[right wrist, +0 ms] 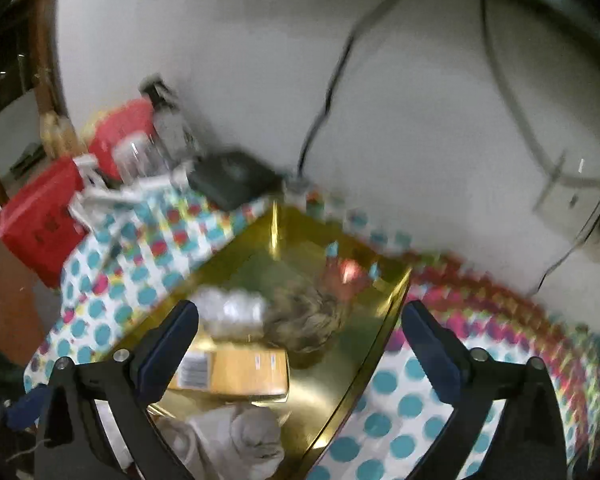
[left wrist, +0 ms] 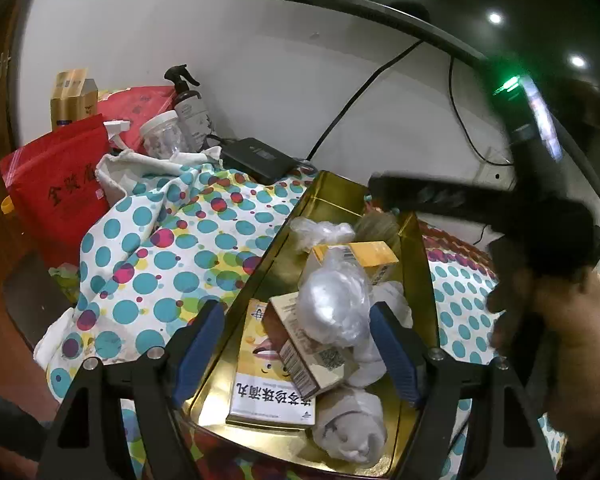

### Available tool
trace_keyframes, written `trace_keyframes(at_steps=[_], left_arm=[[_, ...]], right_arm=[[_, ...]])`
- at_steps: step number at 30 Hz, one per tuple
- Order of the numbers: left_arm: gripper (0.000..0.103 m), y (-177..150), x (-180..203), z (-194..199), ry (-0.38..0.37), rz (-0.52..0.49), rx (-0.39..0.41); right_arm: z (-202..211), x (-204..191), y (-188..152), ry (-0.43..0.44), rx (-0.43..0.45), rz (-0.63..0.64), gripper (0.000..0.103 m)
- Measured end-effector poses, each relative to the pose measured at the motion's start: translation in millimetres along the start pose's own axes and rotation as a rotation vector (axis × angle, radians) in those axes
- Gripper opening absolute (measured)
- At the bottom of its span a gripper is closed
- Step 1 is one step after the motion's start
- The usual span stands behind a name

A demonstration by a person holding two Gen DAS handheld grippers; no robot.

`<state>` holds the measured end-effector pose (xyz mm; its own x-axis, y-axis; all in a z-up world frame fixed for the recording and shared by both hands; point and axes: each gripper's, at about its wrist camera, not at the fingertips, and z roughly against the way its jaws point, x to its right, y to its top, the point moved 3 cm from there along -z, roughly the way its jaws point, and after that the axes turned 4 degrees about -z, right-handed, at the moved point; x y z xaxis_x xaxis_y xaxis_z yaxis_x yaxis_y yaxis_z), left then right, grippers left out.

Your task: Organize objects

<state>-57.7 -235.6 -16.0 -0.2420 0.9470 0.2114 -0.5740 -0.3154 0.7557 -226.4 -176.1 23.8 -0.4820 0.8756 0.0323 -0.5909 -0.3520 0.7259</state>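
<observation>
A gold metal tin (left wrist: 332,196) lies on a polka-dot cloth and holds several items: a yellow medicine box (left wrist: 260,380), a smaller tan box (left wrist: 300,344), a crumpled clear plastic bag (left wrist: 336,300), an orange box (left wrist: 360,256) and grey rolled socks (left wrist: 348,428). My left gripper (left wrist: 296,356) is open, its blue pads either side of the boxes and bag, holding nothing. My right gripper (right wrist: 300,356) is open and empty above the tin (right wrist: 340,380); it is blurred. There the orange box (right wrist: 236,372), a furry brown item (right wrist: 304,320) and the socks (right wrist: 236,436) show.
The right gripper and hand (left wrist: 540,280) cross the left wrist view at right. A red bag (left wrist: 56,188), spray bottle (left wrist: 188,108), clear jar (left wrist: 164,136) and black power adapter (left wrist: 256,160) stand at the back left. A monitor (left wrist: 460,8) hangs above, with cables down the wall.
</observation>
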Motion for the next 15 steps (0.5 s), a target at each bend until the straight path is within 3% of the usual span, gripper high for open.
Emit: trace_keyframes(at_steps=[8, 15], left_arm=[[0.077, -1, 19, 8, 0.011, -0.054, 0.016], [0.077, -2, 37, 16, 0.023, -0.107, 0.028]], right_arm=[[74, 21, 1, -0.029, 0.144, -0.016, 0.103], [109, 48, -44, -0.028, 0.135, -0.104, 0.103]])
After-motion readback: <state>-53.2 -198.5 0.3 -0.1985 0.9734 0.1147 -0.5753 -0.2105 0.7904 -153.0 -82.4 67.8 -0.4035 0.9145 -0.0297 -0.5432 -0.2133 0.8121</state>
